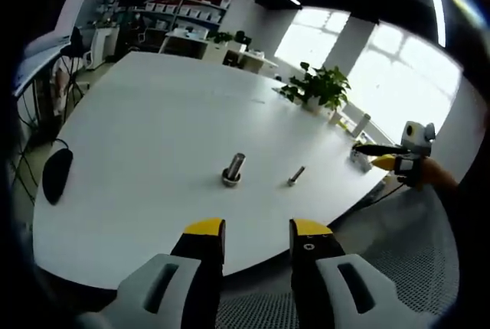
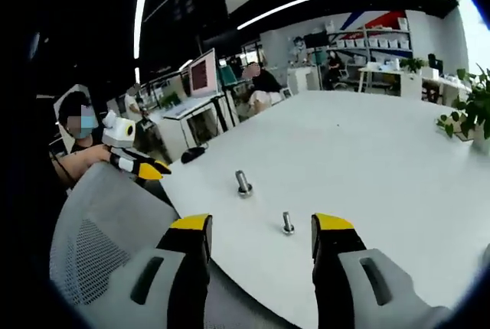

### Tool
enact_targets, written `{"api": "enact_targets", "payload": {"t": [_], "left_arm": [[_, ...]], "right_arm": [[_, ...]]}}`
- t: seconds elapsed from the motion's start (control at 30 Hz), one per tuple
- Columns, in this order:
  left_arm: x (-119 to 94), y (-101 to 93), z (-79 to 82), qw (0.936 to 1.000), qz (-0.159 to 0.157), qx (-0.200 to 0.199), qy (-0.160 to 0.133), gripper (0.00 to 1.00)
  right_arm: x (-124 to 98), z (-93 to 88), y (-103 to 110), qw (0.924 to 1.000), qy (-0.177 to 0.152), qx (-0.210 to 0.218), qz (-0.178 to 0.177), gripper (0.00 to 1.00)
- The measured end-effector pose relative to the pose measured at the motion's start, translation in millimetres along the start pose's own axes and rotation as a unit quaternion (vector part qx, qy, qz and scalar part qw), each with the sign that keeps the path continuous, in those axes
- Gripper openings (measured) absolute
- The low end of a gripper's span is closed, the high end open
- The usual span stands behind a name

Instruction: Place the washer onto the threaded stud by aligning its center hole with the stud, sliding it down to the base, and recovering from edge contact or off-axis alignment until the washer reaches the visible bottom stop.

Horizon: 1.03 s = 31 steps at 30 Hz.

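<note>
A thick threaded stud (image 1: 234, 168) stands upright near the middle of the white table (image 1: 153, 130), with a wider metal ring at its foot; I cannot tell whether that ring is a washer or the stud's base. A thinner bolt (image 1: 295, 177) stands just right of it. My left gripper (image 1: 257, 229) is open and empty, hovering short of the table's near edge. In the right gripper view the stud (image 2: 243, 184) and thin bolt (image 2: 287, 223) lie ahead of my right gripper (image 2: 262, 226), which is also open and empty.
A mesh chair back (image 2: 99, 222) sits between the grippers at the table edge. A black mouse-like object (image 1: 57, 174) lies at the table's left rim. A potted plant (image 1: 318, 88) stands at the far side. Desks, shelves and seated people (image 2: 264, 84) are beyond.
</note>
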<state>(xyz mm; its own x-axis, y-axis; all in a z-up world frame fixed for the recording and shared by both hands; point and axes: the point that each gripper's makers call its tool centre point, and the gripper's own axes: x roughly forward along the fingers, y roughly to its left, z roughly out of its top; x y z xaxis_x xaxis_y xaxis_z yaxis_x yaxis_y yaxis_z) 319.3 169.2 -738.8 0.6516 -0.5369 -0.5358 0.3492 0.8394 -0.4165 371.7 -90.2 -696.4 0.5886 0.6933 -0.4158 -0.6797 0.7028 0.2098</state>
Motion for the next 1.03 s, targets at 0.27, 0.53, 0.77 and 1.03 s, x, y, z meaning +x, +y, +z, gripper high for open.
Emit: {"api": "enact_targets", "payload": {"t": [0.27, 0.53, 0.77, 1.03], "left_arm": [[-0.2, 1.0, 0.6, 1.0, 0.001, -0.001, -0.004, 0.32], [-0.3, 0.6, 1.9, 1.0, 0.0, -0.006, -0.008, 0.33], [-0.2, 0.7, 1.8, 1.0, 0.0, -0.006, -0.007, 0.33], [-0.3, 0.8, 1.5, 1.0, 0.001, -0.007, -0.006, 0.33]], "right_arm": [[4.5, -12.3, -10.8, 0.9994, 0.027, -0.001, -0.02, 0.7], [4.3, -16.6, -13.7, 0.9987, 0.04, -0.012, -0.029, 0.73], [4.6, -19.4, -16.1, 0.998, 0.05, -0.017, -0.035, 0.79], [4.8, -21.5, -16.9, 0.9976, 0.055, -0.018, -0.037, 0.8]]}}
